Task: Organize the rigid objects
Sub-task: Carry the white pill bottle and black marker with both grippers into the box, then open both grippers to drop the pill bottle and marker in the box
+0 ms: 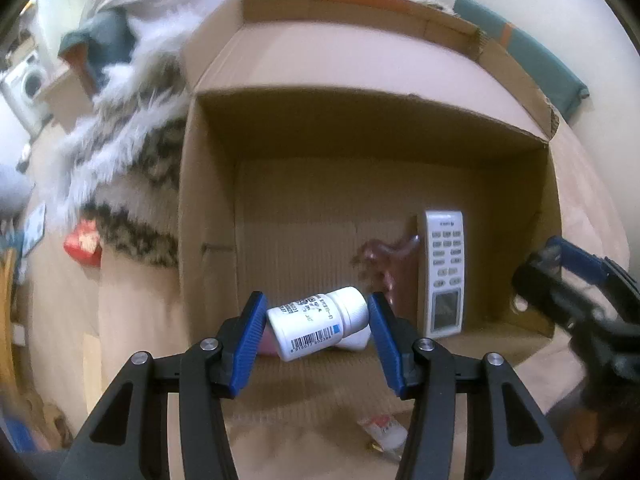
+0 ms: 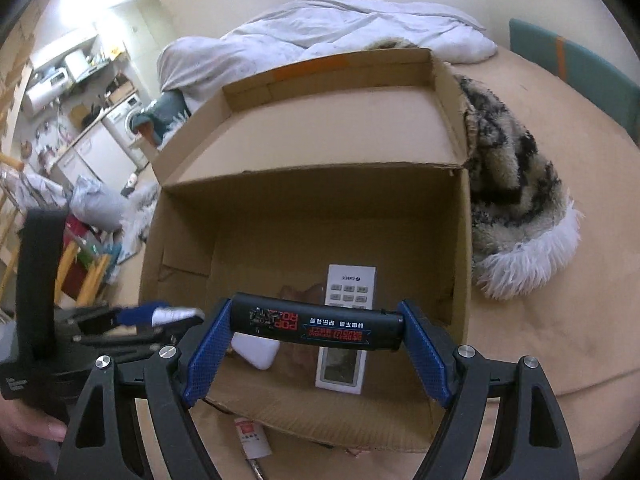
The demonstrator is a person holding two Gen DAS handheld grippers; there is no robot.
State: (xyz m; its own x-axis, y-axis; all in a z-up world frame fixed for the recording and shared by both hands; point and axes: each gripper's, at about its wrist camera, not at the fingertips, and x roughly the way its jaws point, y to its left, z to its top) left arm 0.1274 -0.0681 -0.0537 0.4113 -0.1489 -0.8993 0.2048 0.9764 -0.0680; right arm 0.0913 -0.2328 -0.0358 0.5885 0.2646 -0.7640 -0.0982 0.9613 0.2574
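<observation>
While both tongs hover over the cardboard box (image 1: pixel 208 208), the left tongs (image 1: pixel 318 326) clamp a white bottle (image 1: pixel 316 326) and the right tongs (image 2: pixel 316 334) pinch a black bar (image 2: pixel 316 326) end to end (a slippery hold); either could drop onto the remote (image 2: pixel 348 292).

a tan bed surface (image 2: pixel 560 300) is carrying everything. an open cardboard box (image 2: pixel 460 240) is sitting on it, a furry patterned blanket (image 2: pixel 516 200) is lying just beside the box, a rumpled white duvet (image 2: pixel 340 28) is bunching up behind, and a small white tube (image 2: pixel 252 436) is lying before the box's near wall.
</observation>
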